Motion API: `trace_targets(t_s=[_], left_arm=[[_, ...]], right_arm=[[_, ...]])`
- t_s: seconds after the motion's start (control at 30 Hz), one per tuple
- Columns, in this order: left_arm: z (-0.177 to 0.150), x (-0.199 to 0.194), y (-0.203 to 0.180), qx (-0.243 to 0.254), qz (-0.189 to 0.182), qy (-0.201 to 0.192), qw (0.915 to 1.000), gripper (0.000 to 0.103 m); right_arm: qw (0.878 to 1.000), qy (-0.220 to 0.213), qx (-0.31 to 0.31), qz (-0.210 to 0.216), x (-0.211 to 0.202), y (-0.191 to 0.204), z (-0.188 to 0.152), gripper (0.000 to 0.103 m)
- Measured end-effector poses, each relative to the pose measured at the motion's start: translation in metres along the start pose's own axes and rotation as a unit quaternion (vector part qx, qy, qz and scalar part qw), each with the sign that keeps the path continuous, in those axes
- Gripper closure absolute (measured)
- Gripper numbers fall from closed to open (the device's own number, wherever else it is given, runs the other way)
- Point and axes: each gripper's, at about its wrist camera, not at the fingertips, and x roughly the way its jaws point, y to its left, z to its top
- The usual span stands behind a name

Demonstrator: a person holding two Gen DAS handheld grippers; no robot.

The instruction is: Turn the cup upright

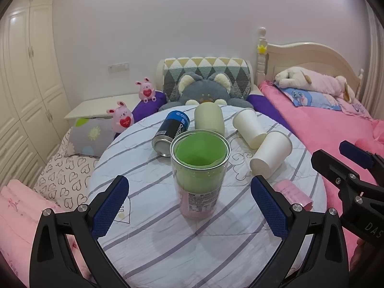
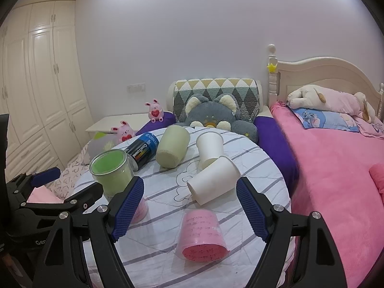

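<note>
A clear cup with a green liner point(image 1: 199, 168) stands upright on the round striped table point(image 1: 168, 240), its mouth up. It also shows at the left in the right wrist view point(image 2: 112, 170). My left gripper point(image 1: 189, 206) is open, its blue pads either side of the cup and a little nearer the camera, apart from it. My right gripper point(image 2: 189, 208) is open and empty above a pink cup point(image 2: 201, 235) lying on its side. The right gripper also shows at the right edge of the left wrist view point(image 1: 348, 168).
Two white paper cups point(image 2: 211, 180) lie on their sides at the table's right. A pale green cup point(image 2: 171, 150) and a black-and-blue can point(image 2: 142, 151) lie on their sides further back. A grey plush point(image 2: 211, 117) sits behind, a pink bed point(image 2: 336, 168) at right.
</note>
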Motion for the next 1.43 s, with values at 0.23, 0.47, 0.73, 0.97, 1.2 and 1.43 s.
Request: trace_targets(t_s=[0.23,0.47,0.73,0.97,1.2,1.43], left_arm=[[0.0,0.0,0.003,0.002,0.004,-0.006,1.0,0.0],[-0.001,-0.001,0.003,0.009,0.006,-0.007,0.9999,0.0],[-0.001,0.0,0.005,0.007,0.005,-0.004,1.0,0.0],[-0.003,0.002,0.007,0.003,0.004,0.0,1.0,0.0],[-0.005,0.007,0.015,-0.005,0.002,0.009,0.9999,0.0],[-0.006,0.015,0.023,-0.01,0.01,0.022,0.9997,0.0]], right_arm=[[1.0,0.001,0.0,-0.001,0.001,0.001,0.0,0.022],[1.0,0.002,-0.002,-0.003,0.001,0.002,0.0,0.022],[1.0,0.004,-0.004,-0.003,0.001,0.003,-0.001,0.022],[1.0,0.009,-0.011,-0.002,0.002,0.005,-0.004,0.022],[1.0,0.016,-0.017,-0.003,0.006,0.008,-0.004,0.022],[0.999,0.024,-0.023,-0.004,0.012,0.012,-0.004,0.022]])
